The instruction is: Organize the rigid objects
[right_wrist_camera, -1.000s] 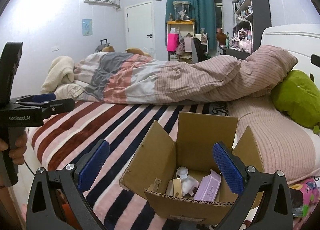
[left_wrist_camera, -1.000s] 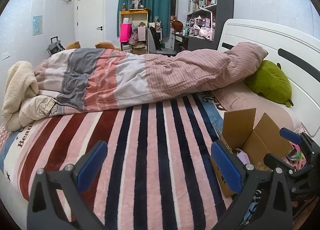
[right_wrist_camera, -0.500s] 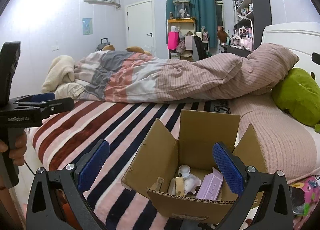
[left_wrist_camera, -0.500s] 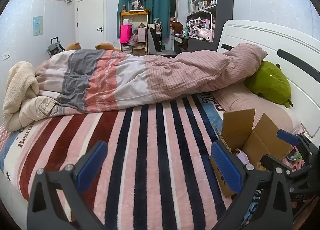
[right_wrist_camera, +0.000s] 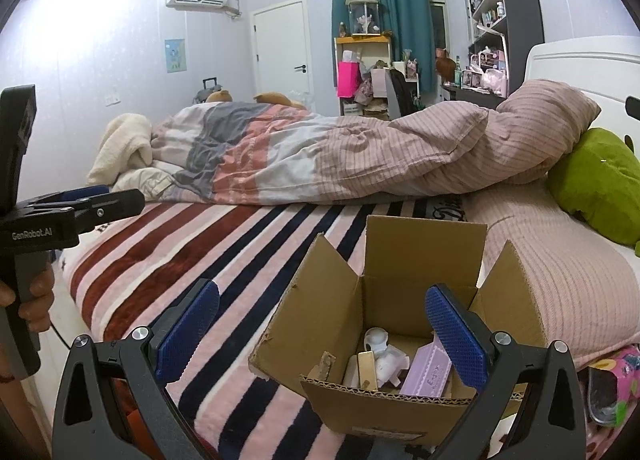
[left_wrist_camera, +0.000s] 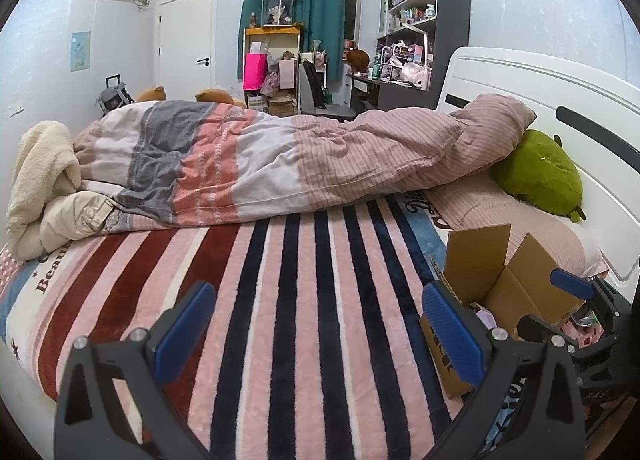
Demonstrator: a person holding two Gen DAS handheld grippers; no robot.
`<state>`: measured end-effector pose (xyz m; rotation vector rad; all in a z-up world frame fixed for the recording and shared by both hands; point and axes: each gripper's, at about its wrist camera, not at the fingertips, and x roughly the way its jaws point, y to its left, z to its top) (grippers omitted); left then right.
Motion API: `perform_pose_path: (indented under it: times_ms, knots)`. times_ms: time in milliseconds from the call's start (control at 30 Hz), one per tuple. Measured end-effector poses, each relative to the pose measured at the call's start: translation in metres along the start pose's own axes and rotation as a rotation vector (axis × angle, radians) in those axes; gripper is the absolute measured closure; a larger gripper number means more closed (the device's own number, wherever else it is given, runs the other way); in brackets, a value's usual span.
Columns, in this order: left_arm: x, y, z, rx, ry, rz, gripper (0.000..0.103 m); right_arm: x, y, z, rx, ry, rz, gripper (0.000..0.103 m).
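An open cardboard box (right_wrist_camera: 400,284) stands on the striped blanket near the bed's front right; it also shows in the left wrist view (left_wrist_camera: 492,272). Inside it lie a lilac box (right_wrist_camera: 426,370), a white figure (right_wrist_camera: 382,356) and a gold piece (right_wrist_camera: 366,370). My right gripper (right_wrist_camera: 320,332) is open and empty, just in front of and above the box. My left gripper (left_wrist_camera: 316,328) is open and empty over the bare stripes, left of the box. The left gripper also shows at the left edge of the right wrist view (right_wrist_camera: 80,205).
A rolled duvet (left_wrist_camera: 300,159) lies across the bed's far side. A green plush (left_wrist_camera: 536,175) rests on the pink pillow (right_wrist_camera: 552,280) by the white headboard (left_wrist_camera: 560,107). A cream blanket (left_wrist_camera: 36,183) is heaped at the left. Pink clutter (right_wrist_camera: 616,388) lies at the right.
Both grippers stay open. The right gripper has dropped slightly toward the box. The left gripper has barely moved.
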<state>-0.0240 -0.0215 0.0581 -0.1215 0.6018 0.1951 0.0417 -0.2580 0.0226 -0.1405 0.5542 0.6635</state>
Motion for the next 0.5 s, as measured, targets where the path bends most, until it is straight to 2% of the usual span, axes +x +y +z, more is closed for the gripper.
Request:
perform_pose_path:
  times_ms: [500]
  knots:
    - [-0.002,-0.0006,-0.0034,-0.013,-0.002,0.014,0.0,-0.0005,0.0,-0.0001,0.004,0.001,0.001,0.0]
